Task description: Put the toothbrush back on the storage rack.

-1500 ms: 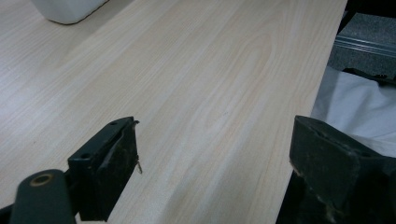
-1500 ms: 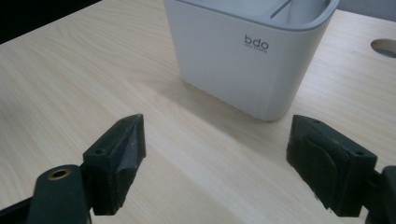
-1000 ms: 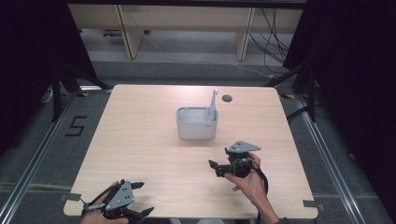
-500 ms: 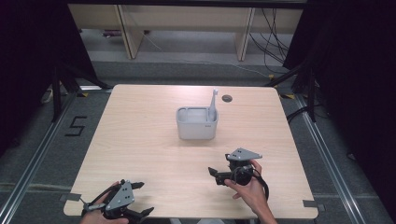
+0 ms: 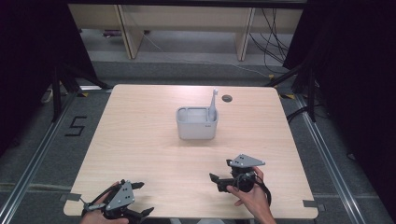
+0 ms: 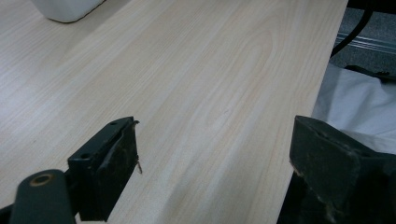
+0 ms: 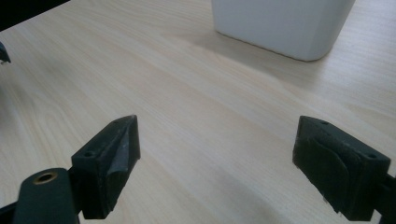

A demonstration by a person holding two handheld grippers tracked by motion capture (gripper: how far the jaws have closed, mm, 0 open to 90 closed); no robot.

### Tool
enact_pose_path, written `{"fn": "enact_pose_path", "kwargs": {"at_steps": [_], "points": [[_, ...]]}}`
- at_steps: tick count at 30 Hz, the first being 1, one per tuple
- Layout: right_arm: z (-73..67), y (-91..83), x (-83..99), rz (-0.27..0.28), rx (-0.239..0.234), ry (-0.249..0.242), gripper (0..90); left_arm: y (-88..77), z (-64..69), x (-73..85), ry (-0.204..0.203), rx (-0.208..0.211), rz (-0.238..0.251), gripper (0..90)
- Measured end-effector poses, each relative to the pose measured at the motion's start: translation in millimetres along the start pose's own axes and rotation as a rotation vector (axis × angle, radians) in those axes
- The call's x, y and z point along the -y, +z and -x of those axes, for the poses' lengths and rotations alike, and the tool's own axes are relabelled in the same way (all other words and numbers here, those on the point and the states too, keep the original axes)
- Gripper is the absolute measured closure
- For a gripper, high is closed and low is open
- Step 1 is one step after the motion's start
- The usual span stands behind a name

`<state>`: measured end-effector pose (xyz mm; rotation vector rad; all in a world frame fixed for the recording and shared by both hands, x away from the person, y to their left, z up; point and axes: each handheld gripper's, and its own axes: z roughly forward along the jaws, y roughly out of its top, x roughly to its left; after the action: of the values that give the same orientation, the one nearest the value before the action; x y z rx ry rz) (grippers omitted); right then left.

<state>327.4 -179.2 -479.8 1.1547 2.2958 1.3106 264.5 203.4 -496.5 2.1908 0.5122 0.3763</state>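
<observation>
- Pale wooden worktop [image 5: 140, 154], seen from above; the person's hands come in at the near edge.
- White container [image 5: 197, 123] stands upright near the middle of the worktop, toward the far half. It looks split into compartments; how many I cannot tell.
- White utensil [image 5: 213, 103] stands upright in the container's right-hand end, its handle rising above the rim. Which kind of utensil it is cannot be told.
- Small dark round spot [image 5: 227, 98] on the worktop just behind and to the right of the container.
- Right tool [image 5: 219, 179] sits low over the near right part of the worktop, held in the right hand [image 5: 250, 198], pointing left. Jaws spread wide, having just been opening; nothing between them. It is well apart from the container.
- Right gripper view: bare wood between the two black jaws, the container's lower wall at the top edge.
- Left tool [image 5: 142, 212] at the near left corner of the worktop, jaws spread, nothing between them.
- Left gripper view: the worktop's edge runs between the jaws, with white cloth [image 6: 359, 107] beyond it.
</observation>
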Motion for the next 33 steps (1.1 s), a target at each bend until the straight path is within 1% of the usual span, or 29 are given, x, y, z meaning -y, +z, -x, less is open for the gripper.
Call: {"fn": "enact_pose_path", "kwargs": {"at_steps": [1, 2, 3, 4, 5, 6, 7, 8, 9, 10, 11, 12, 13, 14, 15, 16, 18, 20, 23, 25, 26, 27, 28, 29, 30, 32, 33], "points": [[1.3, -1.5, 0.2, -0.011, 0.006, -0.027, 15.5, 0.0, 0.0, 0.0, 0.0, 0.0, 0.0, 14.7], [2.0, -1.4, 0.7, -0.012, -0.004, -0.038, 15.6, 0.0, 0.0, 0.0, 0.0, 0.0, -0.001, 14.7], [2.0, -2.4, 1.3, -0.016, 0.001, -0.047, 15.6, 0.0, 0.0, 0.1, 0.0, 0.001, -0.001, 14.7], [-0.1, -2.9, 2.5, -0.015, 0.004, -0.021, 15.6, 0.1, 0.0, 0.1, 0.001, 0.001, -0.002, 14.7], [1.4, -2.9, 3.0, -0.013, 0.0, -0.042, 15.6, 0.1, 0.0, 0.1, 0.001, 0.002, -0.002, 14.7], [0.1, -4.5, 3.8, -0.025, 0.003, -0.026, 15.6, 0.1, 0.0, 0.2, 0.001, 0.002, -0.002, 14.7], [1.2, -4.5, 4.4, -0.019, 0.0, -0.046, 15.6, 0.1, 0.0, 0.2, 0.001, 0.002, -0.003, 14.7], [0.8, -5.5, 5.2, -0.021, 0.003, -0.05, 15.6, 0.1, 0.0, 0.2, 0.001, 0.001, -0.003, 14.7], [0.2, -5.6, 6.2, -0.019, -0.003, -0.042, 15.6, 0.2, 0.0, 0.2, 0.0, 0.001, -0.002, 14.7], [0.4, -7.0, 6.6, -0.027, 0.004, -0.057, 15.6, 0.1, 0.0, 0.1, 0.0, 0.001, -0.003, 14.7], [-1.6, -7.9, 7.5, -0.038, 0.0, -0.034, 15.7, 0.2, 0.0, 0.1, 0.0, 0.001, -0.003, 14.7], [-0.8, -7.8, 8.5, -0.03, 0.009, -0.059, 15.7, 0.2, 0.1, 0.1, 0.0, 0.002, -0.003, 14.7], [-2.2, -8.9, 9.5, -0.046, 0.004, -0.037, 15.7, 0.2, 0.1, 0.1, 0.0, 0.002, -0.004, 14.7], [-2.3, -9.5, 10.2, -0.05, 0.007, -0.049, 15.7, 0.2, 0.1, 0.2, 0.0, 0.002, -0.004, 14.7], [-4.7, -9.4, 11.7, -0.051, -0.001, -0.019, 15.7, 0.3, 0.1, 0.2, 0.0, 0.002, -0.004, 14.7], [-3.9, -10.4, 12.2, -0.06, 0.0, -0.035, 15.7, 0.2, 0.0, 0.1, 0.0, 0.001, -0.004, 14.7], [-3.8, -11.9, 13.6, -0.062, 0.006, -0.03, 15.8, 0.2, 0.0, 0.2, 0.0, 0.002, -0.004, 14.7], [-1.5, -12.8, 14.5, -0.059, 0.007, -0.054, 15.7, 0.3, 0.1, 0.2, -0.001, 0.002, -0.004, 14.7], [-3.1, -14.1, 17.7, -0.068, 0.01, -0.031, 15.7, 0.4, 0.1, 0.2, 0.001, 0.003, -0.005, 14.7], [-1.5, -14.8, 18.7, -0.074, 0.014, -0.069, 15.8, 0.4, 0.1, 0.3, 0.0, 0.003, -0.005, 14.7], [-3.7, -15.2, 19.8, -0.079, 0.01, -0.037, 15.8, 0.5, 0.1, 0.3, 0.0, 0.003, -0.005, 14.7], [-2.7, -15.4, 20.0, -0.079, 0.007, -0.064, 15.8, 1.2, 0.6, 0.7, -0.001, -0.008, 0.003, 14.7], [-2.5, -15.5, 20.6, -0.081, 0.001, -0.073, 15.8, 1.1, 0.6, 0.6, 0.001, -0.006, 0.001, 14.7], [-4.6, -15.5, 21.7, -0.089, -0.012, -0.044, 15.8, 1.1, 0.6, 0.6, 0.0, -0.006, 0.001, 14.7], [-4.0, -15.6, 21.9, -0.095, -0.027, -0.056, 15.8, 1.1, 0.6, 0.7, 0.001, -0.006, 0.0, 14.7], [-6.5, -17.7, 23.6, -0.108, -0.008, -0.04, 15.8, 1.3, 0.7, 0.7, 0.0, -0.007, 0.0, 14.7], [-5.4, -17.5, 24.2, -0.099, 0.0, -0.073, 15.8, 1.3, 0.7, 0.7, 0.0, -0.008, 0.0, 14.7]]}}
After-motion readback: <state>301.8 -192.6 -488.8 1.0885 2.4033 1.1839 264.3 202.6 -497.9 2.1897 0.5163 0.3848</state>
